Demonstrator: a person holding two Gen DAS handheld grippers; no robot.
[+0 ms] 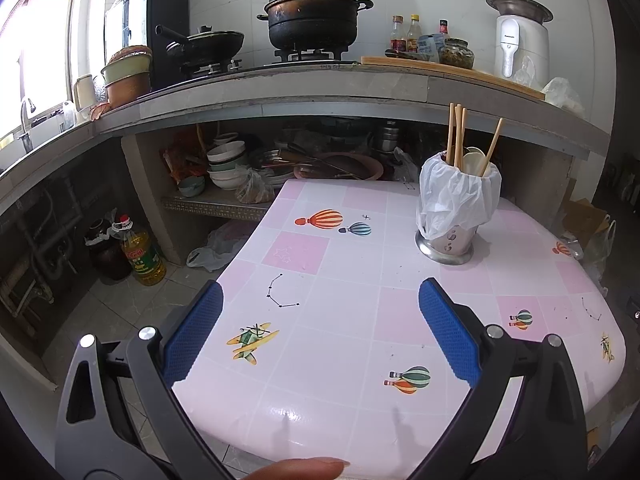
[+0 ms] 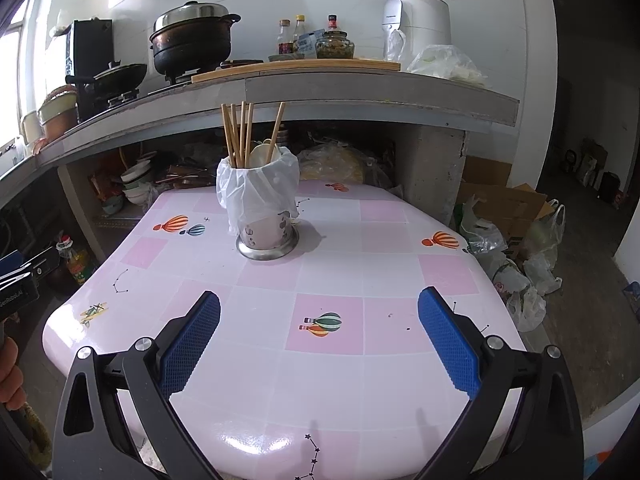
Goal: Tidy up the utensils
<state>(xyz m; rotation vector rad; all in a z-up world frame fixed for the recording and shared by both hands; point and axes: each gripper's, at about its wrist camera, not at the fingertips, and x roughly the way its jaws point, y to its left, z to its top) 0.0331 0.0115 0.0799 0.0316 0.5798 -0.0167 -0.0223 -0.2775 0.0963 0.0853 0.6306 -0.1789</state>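
A steel utensil holder (image 1: 452,242) lined with a white plastic bag stands on the pink-and-white table (image 1: 320,304), at its far right in the left wrist view. Several wooden chopsticks (image 1: 458,136) and a white spoon (image 1: 474,160) stand in it. In the right wrist view the holder (image 2: 266,236) is at centre, with the chopsticks (image 2: 240,136) upright. My left gripper (image 1: 320,300) is open and empty above the table's near edge. My right gripper (image 2: 319,304) is open and empty, well short of the holder.
A kitchen counter (image 1: 320,84) runs behind the table with a black pot (image 1: 314,16), a pan (image 1: 208,42), bottles and a white appliance (image 1: 518,40). Bowls (image 1: 226,164) are stacked under it. An oil bottle (image 1: 140,252) stands on the floor. Bags and a cardboard box (image 2: 508,216) lie right of the table.
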